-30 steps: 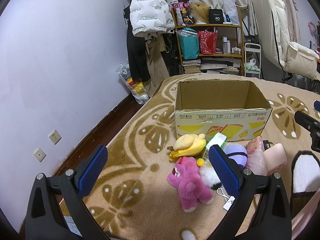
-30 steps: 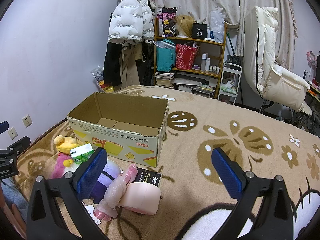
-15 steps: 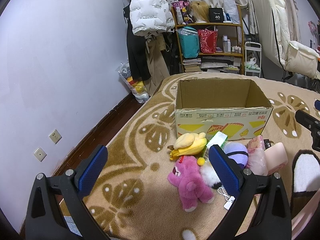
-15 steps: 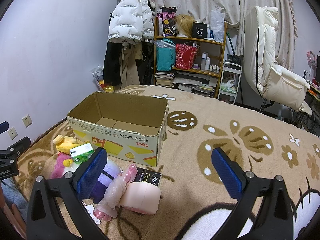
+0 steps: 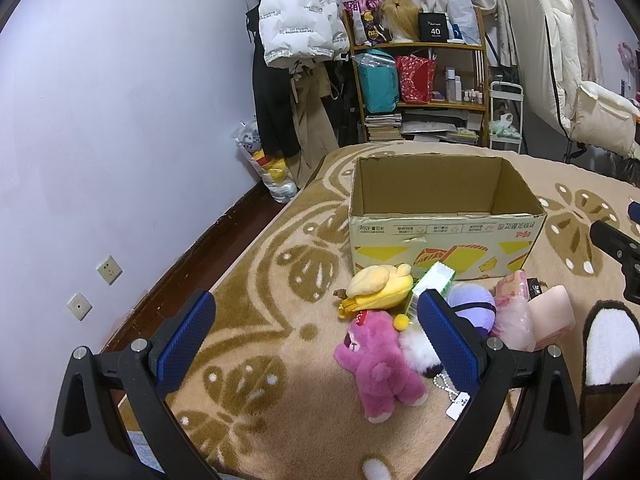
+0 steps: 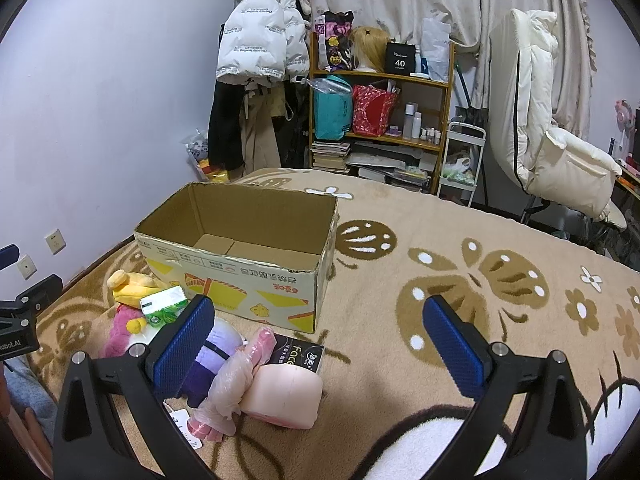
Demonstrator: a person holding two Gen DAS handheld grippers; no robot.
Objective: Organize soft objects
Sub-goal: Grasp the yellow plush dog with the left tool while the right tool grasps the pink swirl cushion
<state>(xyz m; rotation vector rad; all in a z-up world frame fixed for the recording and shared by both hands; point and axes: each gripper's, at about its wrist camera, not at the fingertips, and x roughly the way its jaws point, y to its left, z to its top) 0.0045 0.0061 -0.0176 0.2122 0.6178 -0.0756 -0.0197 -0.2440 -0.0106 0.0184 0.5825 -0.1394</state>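
We find the soft things heaped on the patterned carpet (image 5: 248, 312) just in front of the open cardboard box (image 5: 444, 240): a pink plush bear (image 5: 380, 364), a yellow plush (image 5: 378, 290) touching it, a green-and-white tissue pack (image 5: 434, 284), a purple plush ball (image 5: 472, 308), a pink plastic-wrapped bundle (image 5: 516, 312) and a pale pink cushion-like block (image 6: 286, 396). The box appears empty.

Our left gripper (image 5: 316, 340) is spread wide and holds nothing, hovering short of the pile; our right gripper (image 6: 320, 344) is equally wide and empty.

We judge the risk to be in the crowding: the toys touch, so closing on the bear could drag its neighbours or snag the keychain tag (image 5: 458, 400) beside it, and slick plastic wrap may slip from the pads.

Only the right wrist view shows the box floor and a dark "Face" packet (image 6: 298, 356) behind the block; only the left view shows the bear whole.
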